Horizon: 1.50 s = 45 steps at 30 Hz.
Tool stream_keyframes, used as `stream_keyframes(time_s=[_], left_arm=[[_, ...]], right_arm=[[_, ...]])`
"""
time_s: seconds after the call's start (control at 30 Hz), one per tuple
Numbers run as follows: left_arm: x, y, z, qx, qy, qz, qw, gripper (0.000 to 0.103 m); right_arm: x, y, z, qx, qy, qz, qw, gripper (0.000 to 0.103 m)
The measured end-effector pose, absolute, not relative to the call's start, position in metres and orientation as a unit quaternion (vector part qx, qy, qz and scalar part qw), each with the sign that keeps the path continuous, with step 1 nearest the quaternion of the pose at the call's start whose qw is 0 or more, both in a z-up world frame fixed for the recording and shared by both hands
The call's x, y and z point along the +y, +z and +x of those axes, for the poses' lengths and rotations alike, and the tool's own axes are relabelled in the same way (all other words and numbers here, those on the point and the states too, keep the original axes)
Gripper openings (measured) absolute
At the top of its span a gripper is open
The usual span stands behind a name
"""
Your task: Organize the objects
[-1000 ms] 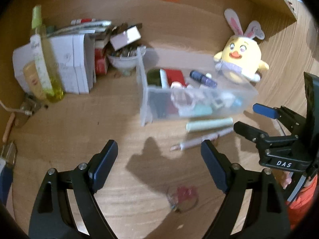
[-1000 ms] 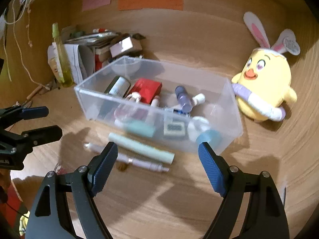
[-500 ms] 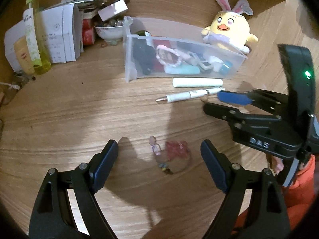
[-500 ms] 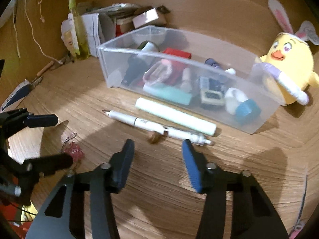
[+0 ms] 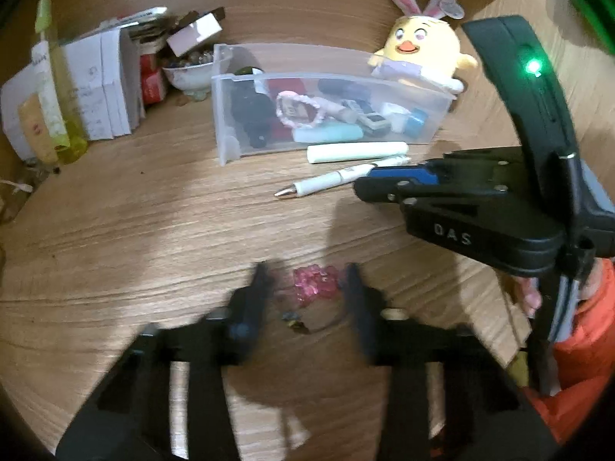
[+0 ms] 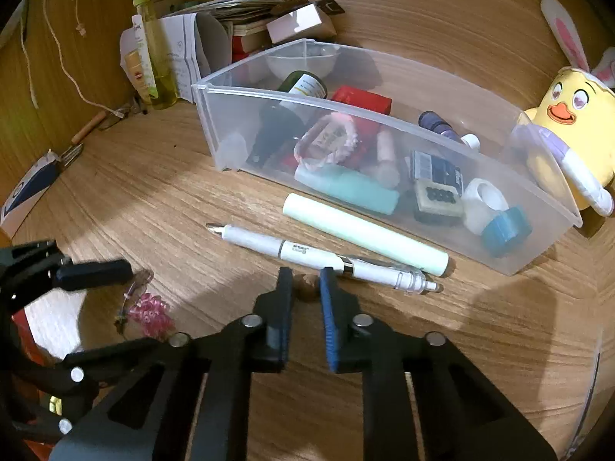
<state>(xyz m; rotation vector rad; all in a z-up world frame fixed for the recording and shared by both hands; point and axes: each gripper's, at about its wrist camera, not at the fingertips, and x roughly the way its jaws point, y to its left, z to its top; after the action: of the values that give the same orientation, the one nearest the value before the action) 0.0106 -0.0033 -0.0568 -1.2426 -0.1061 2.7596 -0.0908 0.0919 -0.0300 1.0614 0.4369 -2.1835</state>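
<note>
On the table (image 6: pixel 161 188), nearest me: a small brown nub (image 6: pixel 306 290) and a pink beaded charm (image 5: pixel 313 286) on a wire ring, well apart from each other.
Right tool (image 6: pixel 305 280): my jaws have just been closing and now stand narrow, pinched on the small brown nub, which sits between the very tips, just this side of the pen.
Left tool (image 5: pixel 307 272): jaws have just been closing too, with the pink beaded charm between them; that view is smeared, so I cannot tell whether the pads press on it yet.
White pen (image 6: pixel 307 253): flat on the table, metal tip pointing left, just beyond my right fingertips.
Pale green tube (image 6: pixel 365 232): lying beside the pen, alongside the front wall of the bin.
Clear bin (image 6: pixel 215 126): open-topped, behind the tube – it holds a dark bottle, a red box, a teal tube, a heart-shaped frilly piece, a small blue-and-white roll and other bits.
Plush chick (image 6: pixel 569 123): yellow with rabbit ears, against the bin's right end.
Back left corner: papers, small boxes and a tall yellow-green bottle (image 6: pixel 153 46), upright.
</note>
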Motion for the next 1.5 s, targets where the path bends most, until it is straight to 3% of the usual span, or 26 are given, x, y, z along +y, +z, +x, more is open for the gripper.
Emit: stream_keyframes(time_s=[0.27, 1.5], left_arm=[[-0.023, -0.054, 0.006, -0.078, 0.907, -0.411, 0.047, 0.018], [-0.013, 0.063, -0.074, -0.073, 0.959, -0.271, 0.041, 0.018]], right_arm=[[0.101, -0.019, -0.085, 0.146, -0.842, 0.393, 0.339, 0.012], [0.145, 0.081, -0.124, 0.067, -0.903, 0.272, 0.326, 0.012]])
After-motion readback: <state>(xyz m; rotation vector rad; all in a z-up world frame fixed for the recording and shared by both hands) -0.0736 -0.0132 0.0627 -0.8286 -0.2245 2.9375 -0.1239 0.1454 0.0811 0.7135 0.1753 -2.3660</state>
